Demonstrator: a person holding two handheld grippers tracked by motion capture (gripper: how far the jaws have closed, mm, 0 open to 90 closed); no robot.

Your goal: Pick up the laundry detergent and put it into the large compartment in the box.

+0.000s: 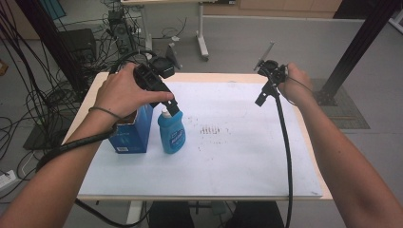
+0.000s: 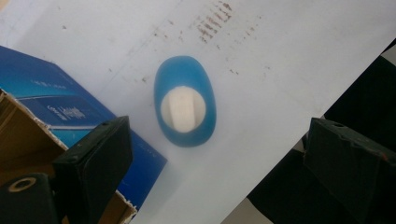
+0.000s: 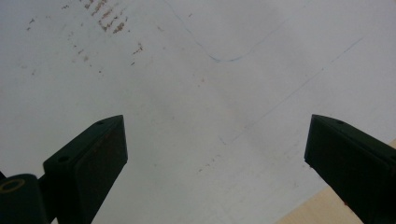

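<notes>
Bottle pickup: approach stage, nothing gripped

Bottle [image 1: 171,134] stands upright directly under my left tongs [image 1: 172,107], jaws spread wide above its white cap [image 2: 183,109]; box [image 1: 131,133] just beside. Right tongs [image 1: 261,99] gape over bare sheet [image 3: 196,93]. I judge descent, closing and lift all remain.

A pale wood desk [image 1: 313,156] under a stained white sheet [image 1: 237,156] stands on a grey floor [image 1: 266,42], with tangled black cables [image 1: 28,95] at left, a white table leg [image 1: 202,33] behind, and a black post [image 1: 354,47] at right.
</notes>
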